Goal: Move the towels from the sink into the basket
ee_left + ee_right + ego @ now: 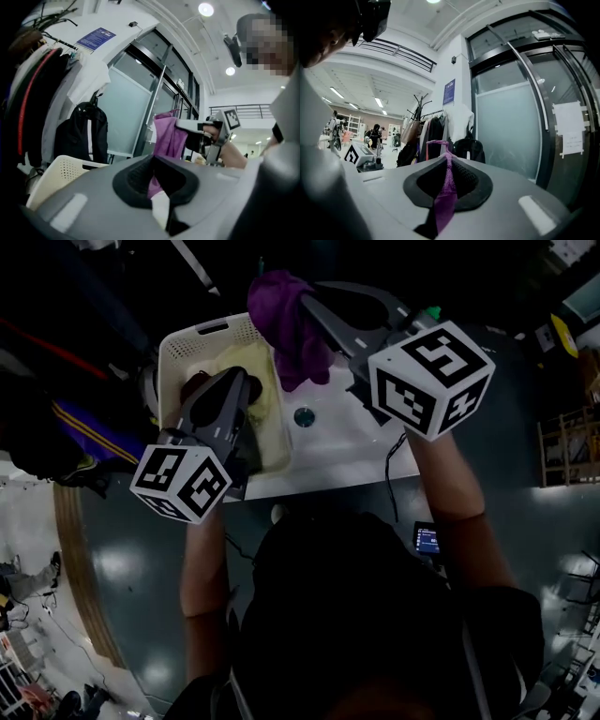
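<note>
A purple towel (286,324) hangs from my right gripper (309,304), which is shut on it above the gap between the white basket (192,341) and the white sink (352,442). In the right gripper view the purple cloth (445,192) is pinched between the jaws. A pale yellow towel (251,367) lies in the basket. My left gripper (246,382) hovers over the basket with its jaws shut and nothing held. The left gripper view shows the purple towel (168,136) dangling from the right gripper (185,125), with the basket rim (61,171) below.
The sink's drain (304,416) shows in the bare basin. A coat rack with clothes (42,93) and a black backpack (86,133) stand by a glass door (520,122). A small lit screen (427,540) lies on the floor at the right.
</note>
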Demonstrator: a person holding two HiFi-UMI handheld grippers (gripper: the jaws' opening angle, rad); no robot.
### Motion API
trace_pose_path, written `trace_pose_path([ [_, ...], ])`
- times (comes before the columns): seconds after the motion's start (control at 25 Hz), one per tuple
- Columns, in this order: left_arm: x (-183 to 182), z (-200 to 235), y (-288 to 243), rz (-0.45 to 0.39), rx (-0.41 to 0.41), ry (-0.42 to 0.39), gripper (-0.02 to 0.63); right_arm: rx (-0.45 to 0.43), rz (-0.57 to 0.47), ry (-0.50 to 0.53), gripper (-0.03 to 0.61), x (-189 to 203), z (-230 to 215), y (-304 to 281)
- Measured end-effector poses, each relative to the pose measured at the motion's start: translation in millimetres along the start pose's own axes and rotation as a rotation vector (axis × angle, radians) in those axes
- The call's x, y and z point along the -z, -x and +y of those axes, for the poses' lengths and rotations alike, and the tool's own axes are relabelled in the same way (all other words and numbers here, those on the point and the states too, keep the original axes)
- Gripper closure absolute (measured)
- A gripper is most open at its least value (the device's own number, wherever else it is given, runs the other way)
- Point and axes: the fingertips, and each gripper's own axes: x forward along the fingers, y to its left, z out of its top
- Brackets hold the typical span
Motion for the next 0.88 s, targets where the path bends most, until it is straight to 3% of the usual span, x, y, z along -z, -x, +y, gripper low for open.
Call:
trace_pose_path([
  [0.24,-8.6,39.3,37.4,-0.005,-0.058,-0.008,0.604,-0.048,-0.079,0.026,0.552,-36.1,35.2,-34.6],
  [0.48,-10.9,70.4,69.3,-0.017,-0.111,0.002,0.604,-0.129,-0.096,0.024,0.552,-41.8,74.4,-69.5],
  [0.68,-3.3,88.0,90.1,-0.012,-0.153,0.018,0.604,-0.198,-0.046,0.008,0.552,-20.3,104.7,-92.2],
  [0.88,8.8,97.9,107.2,-0.002,-0.184,0.042,0.604,-0.277,0.08,-0.042,0.552,34.4,136.2,-107.2],
])
